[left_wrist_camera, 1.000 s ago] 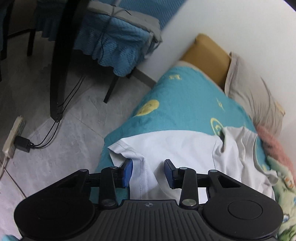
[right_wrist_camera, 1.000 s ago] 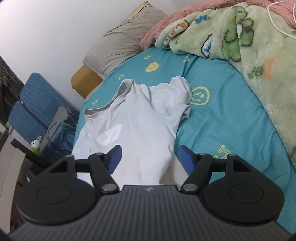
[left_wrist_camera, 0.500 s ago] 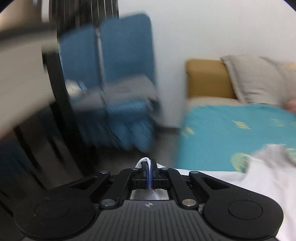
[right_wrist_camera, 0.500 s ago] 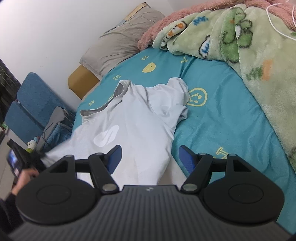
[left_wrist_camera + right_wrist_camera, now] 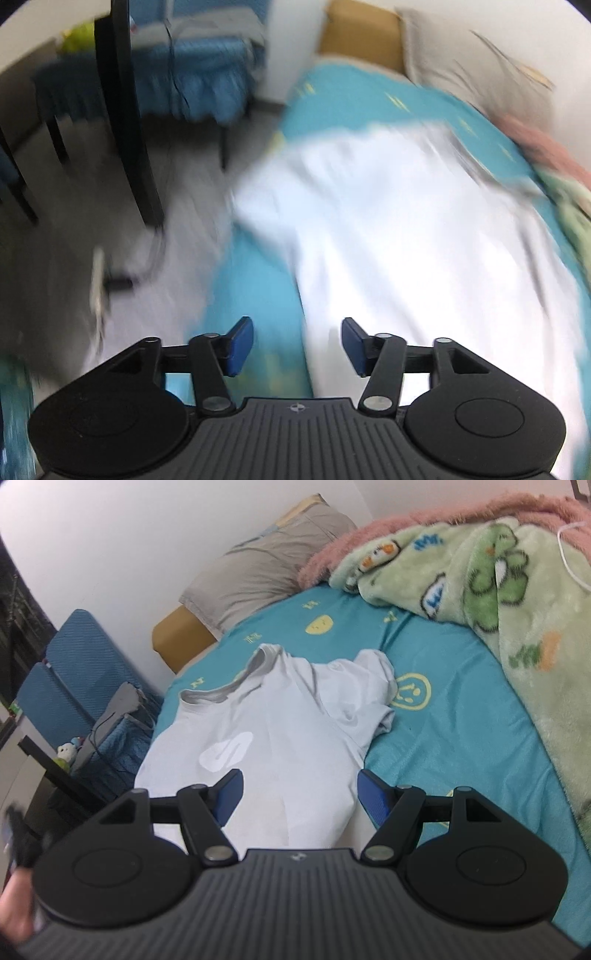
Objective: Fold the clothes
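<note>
A white T-shirt [image 5: 280,738] with a pale logo and a grey collar lies spread on the teal bed sheet [image 5: 461,731], its right sleeve bunched up. The left wrist view is blurred by motion; there the T-shirt [image 5: 406,236] reaches toward the bed's left edge. My left gripper [image 5: 297,343] is open above the shirt's lower left hem, with nothing between its fingers. My right gripper [image 5: 300,794] hangs open over the shirt's lower part, empty as well.
A green cartoon blanket [image 5: 498,576] and a pink one are piled at the right of the bed. A beige pillow [image 5: 269,568] lies at the head. Blue chairs [image 5: 70,679], a dark post [image 5: 125,110] and a power strip stand on the floor to the left.
My left gripper shut on the shirt's left corner, pulled it outward, then opened and let it go. The shirt now lies wider on the left. My right gripper stayed open and nearly still.
</note>
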Motion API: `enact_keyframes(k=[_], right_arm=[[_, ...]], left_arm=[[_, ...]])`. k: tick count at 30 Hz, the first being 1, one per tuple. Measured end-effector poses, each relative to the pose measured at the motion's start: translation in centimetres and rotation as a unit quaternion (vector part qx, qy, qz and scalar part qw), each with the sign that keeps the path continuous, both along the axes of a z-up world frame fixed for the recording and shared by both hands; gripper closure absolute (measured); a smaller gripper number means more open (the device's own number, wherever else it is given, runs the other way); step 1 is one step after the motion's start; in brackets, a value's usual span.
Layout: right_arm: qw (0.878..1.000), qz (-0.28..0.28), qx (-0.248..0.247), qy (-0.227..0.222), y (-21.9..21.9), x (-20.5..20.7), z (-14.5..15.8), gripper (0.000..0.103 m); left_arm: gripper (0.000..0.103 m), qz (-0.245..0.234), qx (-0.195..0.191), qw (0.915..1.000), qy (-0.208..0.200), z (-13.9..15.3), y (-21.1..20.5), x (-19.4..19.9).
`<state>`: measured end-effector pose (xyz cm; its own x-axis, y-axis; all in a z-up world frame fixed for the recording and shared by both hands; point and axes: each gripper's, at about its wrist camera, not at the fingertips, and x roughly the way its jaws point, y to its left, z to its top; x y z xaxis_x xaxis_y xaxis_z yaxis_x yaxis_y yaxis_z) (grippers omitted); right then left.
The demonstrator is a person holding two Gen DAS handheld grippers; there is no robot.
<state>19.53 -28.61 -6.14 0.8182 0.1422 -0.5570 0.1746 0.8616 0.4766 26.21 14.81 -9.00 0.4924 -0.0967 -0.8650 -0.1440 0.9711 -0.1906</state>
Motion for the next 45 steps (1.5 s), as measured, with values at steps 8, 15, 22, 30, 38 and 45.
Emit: enact_keyframes(k=[8,15,22,30,38,45], right_arm=[[1.000,0.015,-0.022,-0.012,0.4,-3.5,1.3,0.032],[1.000,0.015,-0.019,-0.011,-0.1,-6.2,1.8,0.032],[0.999,0.013,-0.036,0.004,-0.2,-6.3,1.4,0.032],[1.000,0.009,-0.013,-0.008,-1.3,-6.7,1.9,0.032],[0.999,0.023,-0.033,-0.019,-0.4,-6.7,2.7,0.032],[0.998,0.026,-0.056,-0.030,0.1,-6.9,3.2,0.032]], left_arm=[[0.047,-0.056,-0.084,0.9895,0.104,-1.1,-3.5,-15.9],[0.064,-0.097,-0.064,0.9859,0.120,-1.2,-6.6,-18.7],[0.099,-0.140,-0.025,0.9786,0.148,-2.1,-8.6,-18.8],[0.100,-0.118,0.028,0.9824,0.142,3.2,-4.3,-19.0],[0.084,-0.059,0.081,0.9812,0.165,4.5,-1.6,-19.7],[0.035,-0.081,0.074,0.9932,0.039,6.8,-6.7,-18.8]])
